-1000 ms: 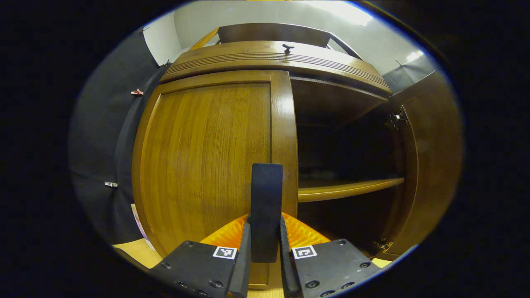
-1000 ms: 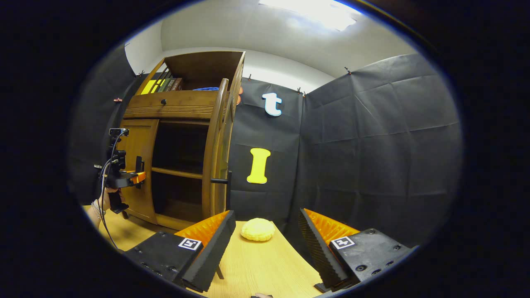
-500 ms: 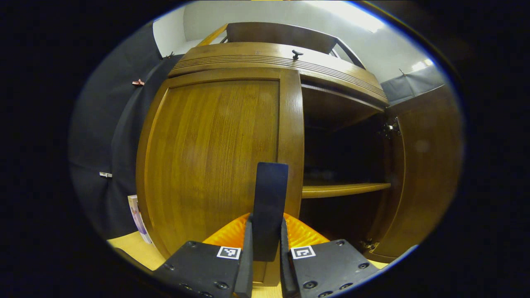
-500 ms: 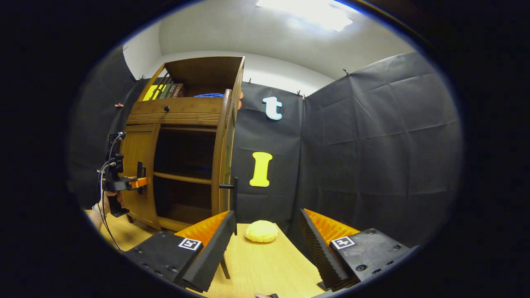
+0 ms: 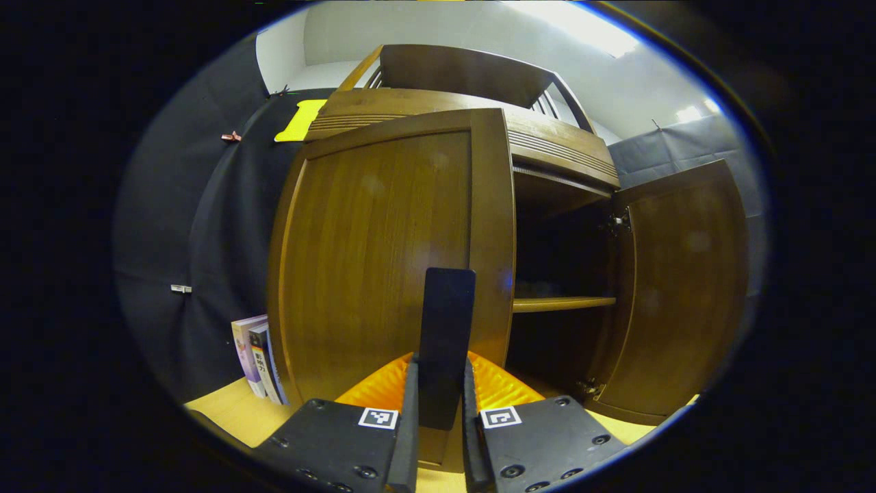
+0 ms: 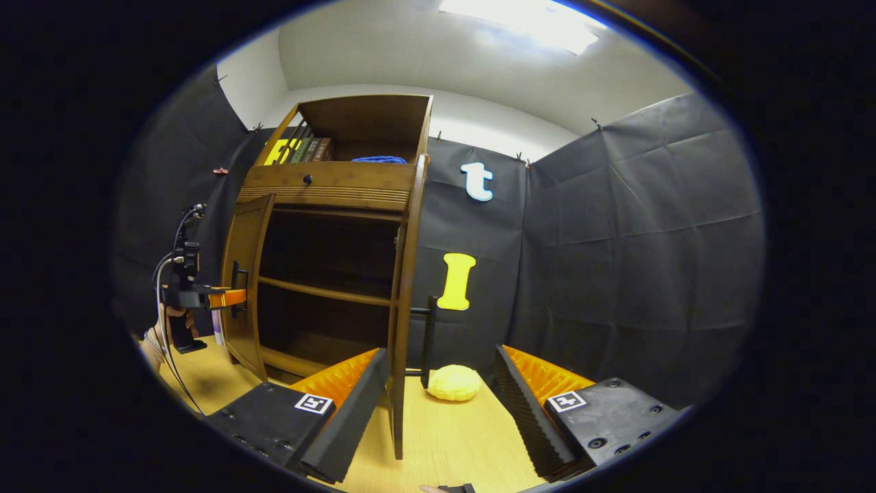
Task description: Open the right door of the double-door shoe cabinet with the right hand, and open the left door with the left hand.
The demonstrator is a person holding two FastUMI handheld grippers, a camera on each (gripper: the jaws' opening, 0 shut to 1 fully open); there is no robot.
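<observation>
The brown wooden shoe cabinet (image 6: pixel 328 186) stands on a light wood table. In the left gripper view my left gripper (image 5: pixel 440 383) is shut on the dark upright handle (image 5: pixel 447 322) of the left door (image 5: pixel 383 246), which stands partly swung out. The right door (image 5: pixel 677 274) hangs wide open, showing a dark inside with one shelf (image 5: pixel 562 303). In the right gripper view my right gripper (image 6: pixel 439 356) is open and holds nothing. It sits just in front of the right door (image 6: pixel 405 287), seen edge-on with its handle (image 6: pixel 429 332). The left gripper (image 6: pixel 205 298) and a hand are at the left door (image 6: pixel 245 287).
A yellow sponge-like lump (image 6: pixel 452 382) lies on the table (image 6: pixel 465 445) beside the right door. Several books (image 5: pixel 256 363) stand left of the cabinet against the black cloth wall. More books (image 6: pixel 301 149) and something blue sit on the cabinet's top shelf.
The left door has swung outward with my left gripper on its handle, uncovering the books beside the cabinet. The right gripper stays open; its view has shifted, with the right door now nearer.
</observation>
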